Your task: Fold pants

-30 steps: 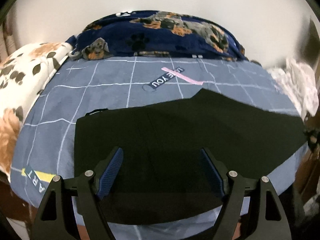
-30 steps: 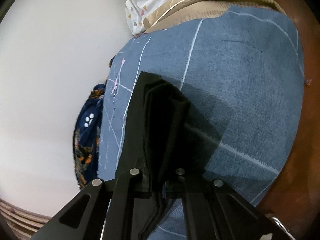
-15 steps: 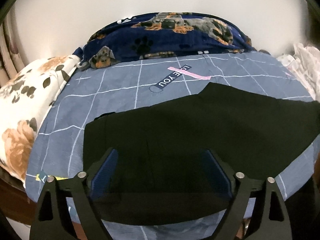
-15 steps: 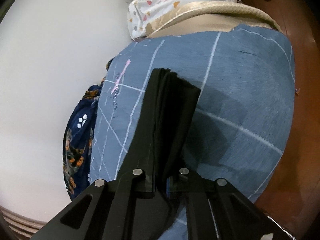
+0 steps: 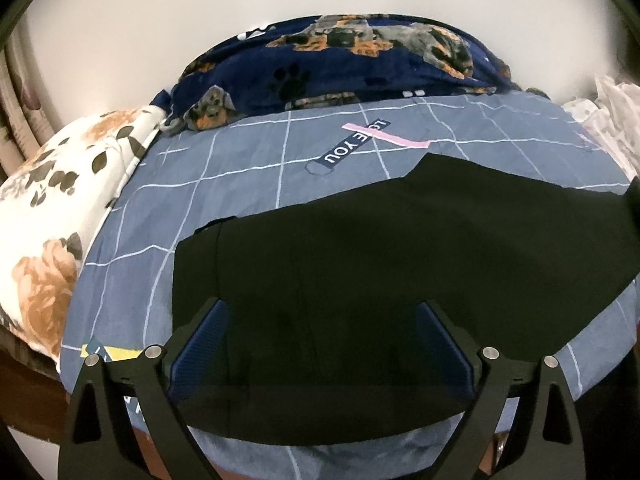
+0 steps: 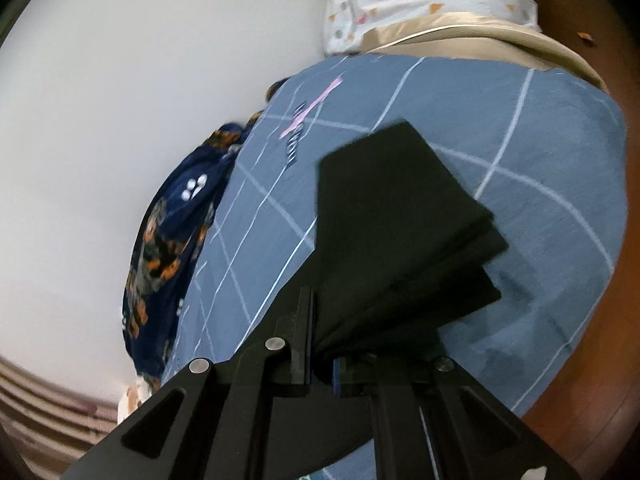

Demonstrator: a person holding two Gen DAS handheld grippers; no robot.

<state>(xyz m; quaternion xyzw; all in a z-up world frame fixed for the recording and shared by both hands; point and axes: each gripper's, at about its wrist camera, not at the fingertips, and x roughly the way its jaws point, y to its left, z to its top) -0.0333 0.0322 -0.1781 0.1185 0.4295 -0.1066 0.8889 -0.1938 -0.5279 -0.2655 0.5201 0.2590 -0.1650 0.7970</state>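
Left wrist view gives me the wide picture: the black pants (image 5: 360,264) lie flat on the blue checked bedsheet (image 5: 248,168), near the front edge of the bed, and they stretch toward its right edge. Behind them, along the far edge by the wall, I see the navy dog-print blanket (image 5: 340,60), and at the left edge the floral pillow (image 5: 60,200). My left gripper (image 5: 320,344) hovers low over the near part of the pants with its fingers (image 5: 204,340) spread wide, holding nothing.

The right wrist view shows what the first one does not: the end of the pants (image 6: 400,216) is lifted off the sheet, in several stacked layers that fan out above the bedsheet (image 6: 540,160). My right gripper (image 6: 322,360) has its fingers pressed together on this bundle of cloth. This gripper is rolled strongly to one side, so the bed appears tilted. Here I also see a white spotted cloth (image 6: 400,4) at the far corner and the brown wooden floor (image 6: 616,360) beside the bed.
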